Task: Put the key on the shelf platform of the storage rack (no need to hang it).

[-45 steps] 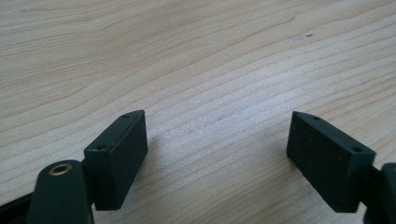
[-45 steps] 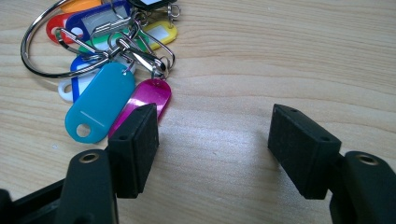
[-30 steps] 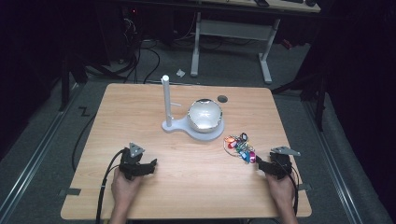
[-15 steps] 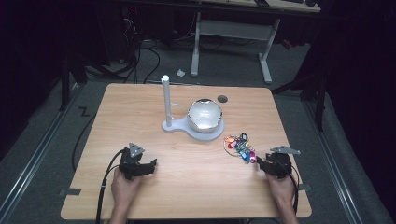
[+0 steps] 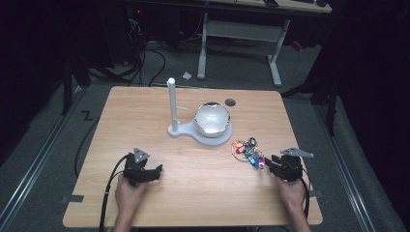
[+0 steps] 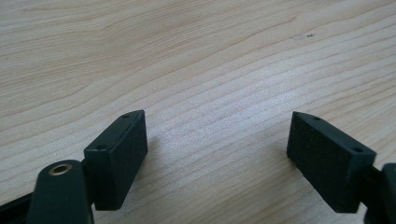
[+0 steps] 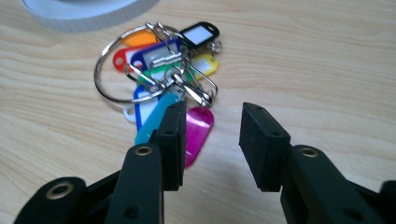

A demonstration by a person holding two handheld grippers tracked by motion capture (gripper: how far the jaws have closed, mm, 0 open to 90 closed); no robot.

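My right gripper [image 7: 212,140] sits low on the table [image 5: 159,111], just short of the bunch of key tags [image 7: 163,79]. Its jaws have just been closing, and now stand partly apart with bare wood in the gap. The left jaw's tip overlaps the pink tag [image 7: 198,133] and the light blue tag [image 7: 154,119] in the right gripper view, but no pad presses on anything, so nothing is held. I judge the narrowing is there to match the thin tags before moving in.

The bunch lies flat at the right of the table [image 5: 247,151], just below the white stand [image 5: 200,135] and apart from its base. The tags fan out from one big metal ring [image 7: 114,70], with several clips tangled near the middle. The pink tag points toward me, which makes it the nearest end to pinch.

My left gripper [image 6: 217,144] rests on bare wood at the near left [image 5: 142,171], jaws wide apart and empty, well away from the bunch. Likely parked so it stays out of the right hand's way.

The stand carries an upright post [image 5: 170,104] and a shiny dome [image 5: 212,118]. The post looks a likely place to hang the ring, though that is my guess.

Risk: a pinch on one tag may drag the whole tangle sideways.
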